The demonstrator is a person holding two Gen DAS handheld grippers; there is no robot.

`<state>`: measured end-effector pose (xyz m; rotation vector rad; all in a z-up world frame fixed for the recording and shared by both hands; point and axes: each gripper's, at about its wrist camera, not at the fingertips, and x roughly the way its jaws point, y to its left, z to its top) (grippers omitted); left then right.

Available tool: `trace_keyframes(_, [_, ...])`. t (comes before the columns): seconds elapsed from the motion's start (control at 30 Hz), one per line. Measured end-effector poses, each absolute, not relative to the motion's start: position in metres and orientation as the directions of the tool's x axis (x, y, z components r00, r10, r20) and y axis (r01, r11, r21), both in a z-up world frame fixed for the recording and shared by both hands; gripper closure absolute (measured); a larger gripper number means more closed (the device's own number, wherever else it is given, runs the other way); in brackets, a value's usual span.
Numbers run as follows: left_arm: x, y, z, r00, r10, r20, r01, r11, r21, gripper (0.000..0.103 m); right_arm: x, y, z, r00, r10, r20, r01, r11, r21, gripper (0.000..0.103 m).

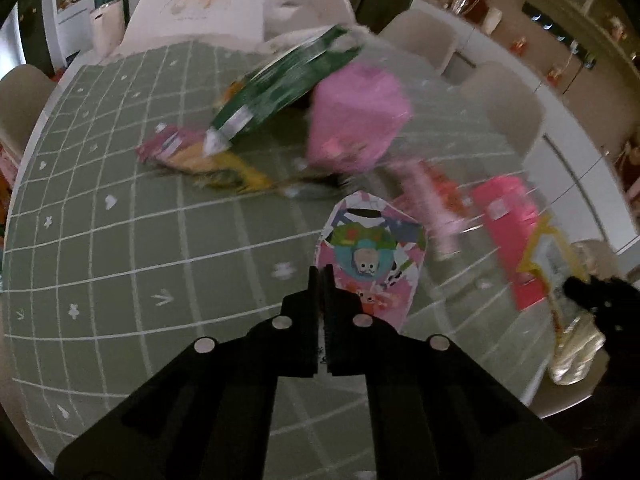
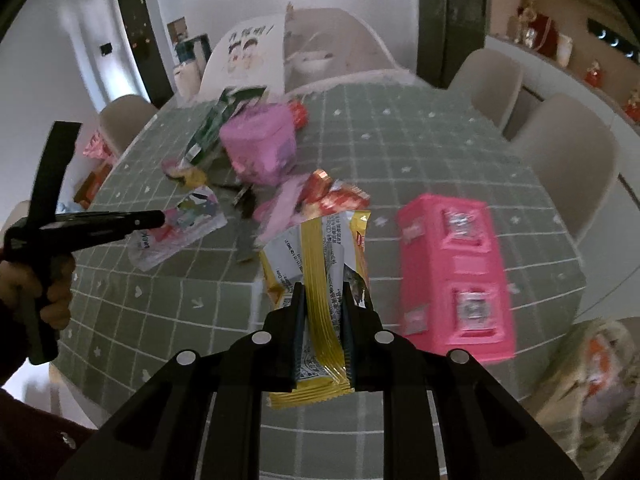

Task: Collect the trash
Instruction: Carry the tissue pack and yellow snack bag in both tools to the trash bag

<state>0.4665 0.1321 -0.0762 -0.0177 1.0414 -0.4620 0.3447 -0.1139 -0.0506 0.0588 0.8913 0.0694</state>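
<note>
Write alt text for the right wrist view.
The right hand-held gripper clamps a yellow-and-white snack wrapper above a green grid tablecloth. A pink plastic box lies right; the left hand-held gripper pinches a colourful wrapper.

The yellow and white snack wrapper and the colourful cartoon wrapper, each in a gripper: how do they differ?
The yellow and white snack wrapper is long, striped and printed with small text; the colourful cartoon wrapper is shorter, pink-edged and pictured. The yellow one sits in the right gripper, whose jaws stand apart around it; the cartoon one is pinched in the left gripper, jaws nearly together. Both are empty crinkly packets.
</note>
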Motion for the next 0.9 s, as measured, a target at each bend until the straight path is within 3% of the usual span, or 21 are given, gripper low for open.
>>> trace_keyframes(0.3, [0.429, 0.012, -0.026, 0.372, -0.551, -0.747, 0.504, 0.796, -0.336, 0.101, 0.303, -0.196, -0.023, 0.683, -0.02, -0.73, 0.065, 0.997, 0.034, 0.086])
trace_keyframes(0.47, [0.394, -0.076, -0.026, 0.277, -0.609, -0.743, 0.61, 0.709, -0.354, 0.101, 0.263, -0.262, -0.019, 0.694, -0.11, -0.712, 0.164, 0.986, 0.008, 0.086])
trace_keyframes(0.9, [0.317, -0.248, -0.053, 0.181, -0.604, -0.776, 0.741, 0.602, -0.296, 0.101, 0.184, -0.384, -0.026, 0.687, -0.227, -0.69, 0.334, 0.942, 0.023, 0.086])
